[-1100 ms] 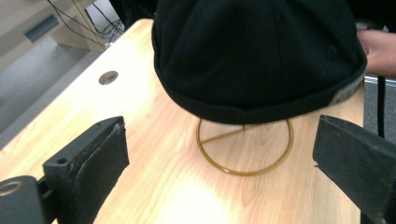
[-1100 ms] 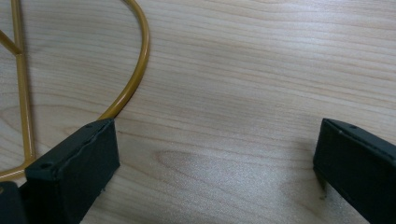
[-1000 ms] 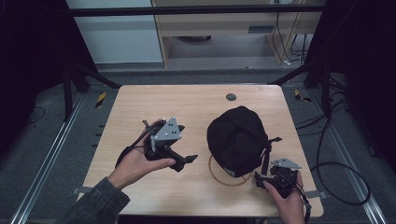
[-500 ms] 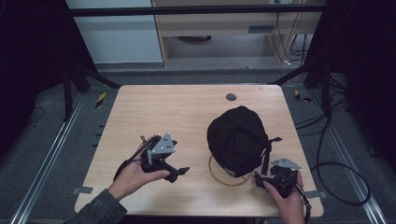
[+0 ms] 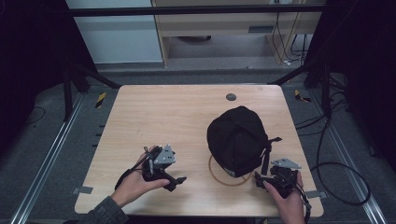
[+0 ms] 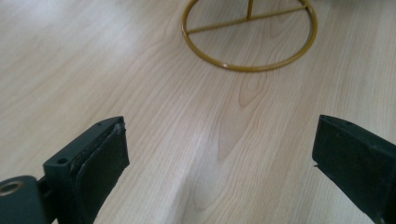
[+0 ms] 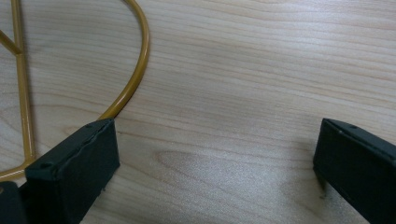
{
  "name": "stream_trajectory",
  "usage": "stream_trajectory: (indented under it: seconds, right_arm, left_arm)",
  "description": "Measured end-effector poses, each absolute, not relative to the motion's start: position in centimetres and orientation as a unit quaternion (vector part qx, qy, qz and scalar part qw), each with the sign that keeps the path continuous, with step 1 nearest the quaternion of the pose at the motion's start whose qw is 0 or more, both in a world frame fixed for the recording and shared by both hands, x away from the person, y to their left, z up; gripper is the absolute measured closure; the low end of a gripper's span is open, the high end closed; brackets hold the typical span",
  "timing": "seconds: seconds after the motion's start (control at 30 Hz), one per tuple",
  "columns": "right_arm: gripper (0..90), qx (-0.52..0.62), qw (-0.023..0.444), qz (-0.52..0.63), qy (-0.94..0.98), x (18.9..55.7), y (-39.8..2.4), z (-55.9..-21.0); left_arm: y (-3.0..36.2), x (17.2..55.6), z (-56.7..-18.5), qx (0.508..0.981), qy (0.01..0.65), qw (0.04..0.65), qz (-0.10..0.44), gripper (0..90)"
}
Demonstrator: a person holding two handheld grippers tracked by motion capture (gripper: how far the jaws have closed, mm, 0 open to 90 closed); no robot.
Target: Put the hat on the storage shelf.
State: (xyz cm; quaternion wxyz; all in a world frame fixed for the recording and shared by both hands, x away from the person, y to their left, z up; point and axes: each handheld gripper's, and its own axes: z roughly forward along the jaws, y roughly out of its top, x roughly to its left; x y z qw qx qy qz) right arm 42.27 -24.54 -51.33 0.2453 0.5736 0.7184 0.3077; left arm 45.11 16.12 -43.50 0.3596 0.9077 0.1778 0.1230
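Note:
A black cap [image 5: 237,139] sits on a gold wire stand at the table's right middle. The stand's ring base [image 5: 223,179] lies on the wood below it. My left gripper [image 5: 177,180] is low over the table, left of the ring, and points at it. Its jaws are open with bare wood between them, and the ring base [image 6: 247,37] lies ahead in the left gripper view. My right gripper [image 5: 259,178] is near the front right corner, beside the cap's strap. It is open, with the ring's rim [image 7: 135,70] just past the left finger [image 7: 74,172].
A small dark disc [image 5: 231,97] is set in the light wooden table [image 5: 159,112] near the far edge. Black frame legs stand at both far corners. Cables [image 5: 336,172] trail on the floor to the right.
My left gripper has come down and back toward the near edge of the table. The right gripper and the cap have stayed still.

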Motion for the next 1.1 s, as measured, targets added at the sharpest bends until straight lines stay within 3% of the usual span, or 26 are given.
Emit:
stream_trajectory:
  seconds: [1.1]
  right_arm:
    - [0.4, 0.573, 0.245, 0.308, 0.719, 42.2, -24.5, -51.3]
  left_arm:
    - [21.2, 46.3, -49.7, 0.902, 0.260, 0.324, 0.120, 3.6]
